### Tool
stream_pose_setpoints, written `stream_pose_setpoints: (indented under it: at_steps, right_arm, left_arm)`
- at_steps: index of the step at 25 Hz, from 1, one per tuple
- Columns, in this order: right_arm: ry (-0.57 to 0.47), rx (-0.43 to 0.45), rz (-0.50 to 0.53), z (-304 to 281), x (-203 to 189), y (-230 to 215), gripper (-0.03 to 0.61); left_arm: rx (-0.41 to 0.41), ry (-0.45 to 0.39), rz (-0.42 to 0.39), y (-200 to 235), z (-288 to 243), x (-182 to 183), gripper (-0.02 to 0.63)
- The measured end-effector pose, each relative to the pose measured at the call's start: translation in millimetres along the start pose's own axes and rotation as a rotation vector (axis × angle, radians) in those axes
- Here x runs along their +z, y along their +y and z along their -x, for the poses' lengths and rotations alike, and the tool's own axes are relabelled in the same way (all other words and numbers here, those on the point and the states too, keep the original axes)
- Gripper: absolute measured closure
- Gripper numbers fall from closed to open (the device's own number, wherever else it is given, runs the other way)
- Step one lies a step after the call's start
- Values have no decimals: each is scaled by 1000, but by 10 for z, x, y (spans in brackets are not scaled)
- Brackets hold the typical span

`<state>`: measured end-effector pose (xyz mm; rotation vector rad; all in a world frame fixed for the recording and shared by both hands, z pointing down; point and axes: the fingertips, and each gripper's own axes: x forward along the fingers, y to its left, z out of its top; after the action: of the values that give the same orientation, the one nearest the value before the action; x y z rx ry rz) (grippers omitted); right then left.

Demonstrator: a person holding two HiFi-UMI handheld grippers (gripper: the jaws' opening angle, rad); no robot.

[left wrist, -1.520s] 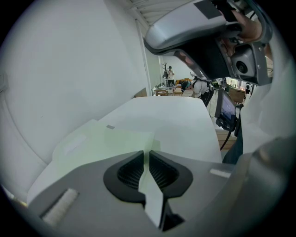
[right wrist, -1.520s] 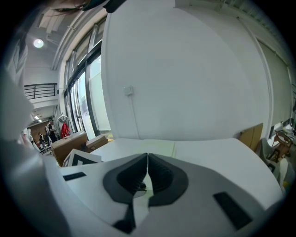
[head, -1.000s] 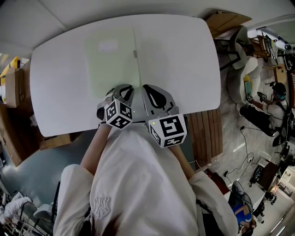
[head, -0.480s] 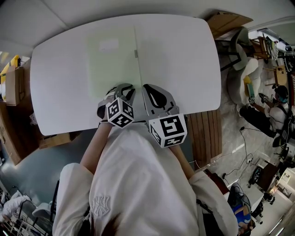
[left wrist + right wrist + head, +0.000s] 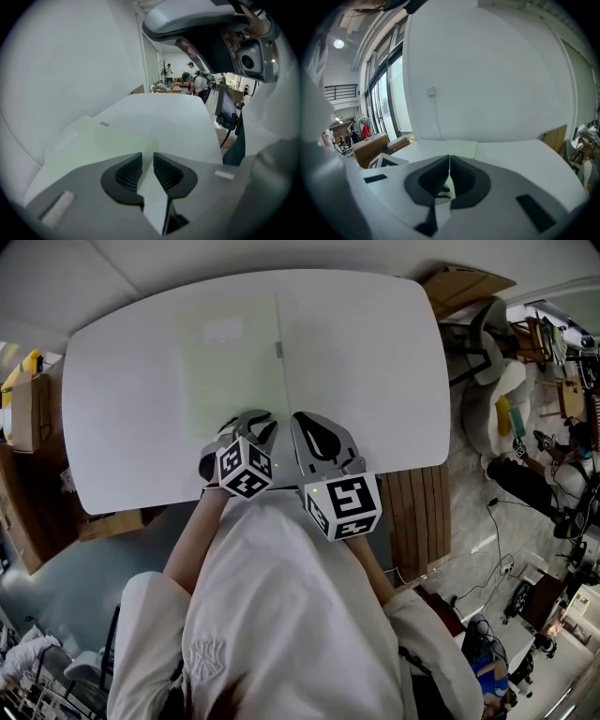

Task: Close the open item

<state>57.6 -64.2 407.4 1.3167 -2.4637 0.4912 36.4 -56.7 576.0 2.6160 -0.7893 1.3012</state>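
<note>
A pale green folder (image 5: 230,362) lies shut and flat on the white table (image 5: 375,362), with a white label near its far end and a small grey tab (image 5: 278,350) on its right edge. My left gripper (image 5: 251,418) sits at the folder's near edge. In the left gripper view the folder (image 5: 93,140) spreads out ahead of the left gripper (image 5: 147,157); its jaws have just been opening and nothing is between them. My right gripper (image 5: 305,423) rests beside the left one, over the bare table. The right gripper (image 5: 449,159) is shut and empty.
Cardboard boxes (image 5: 28,418) stand past the table's left edge. A slatted wooden surface (image 5: 422,512) and a pale chair (image 5: 497,381) are on the right. People move about in the background on the right. A white wall rises behind the table's far edge.
</note>
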Motion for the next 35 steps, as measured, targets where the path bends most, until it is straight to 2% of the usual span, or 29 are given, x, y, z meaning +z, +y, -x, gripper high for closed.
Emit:
stream_pose_setpoints:
  at_steps: [21,35]
  right_arm:
    - [8,5,-9,-47,-13,-11,568]
    - [14,12,-3,-76,-12,8,568]
  left_arm:
    - [-44,-10,103,9,6,19,537]
    - [-44,-15,118,20,4,25,538]
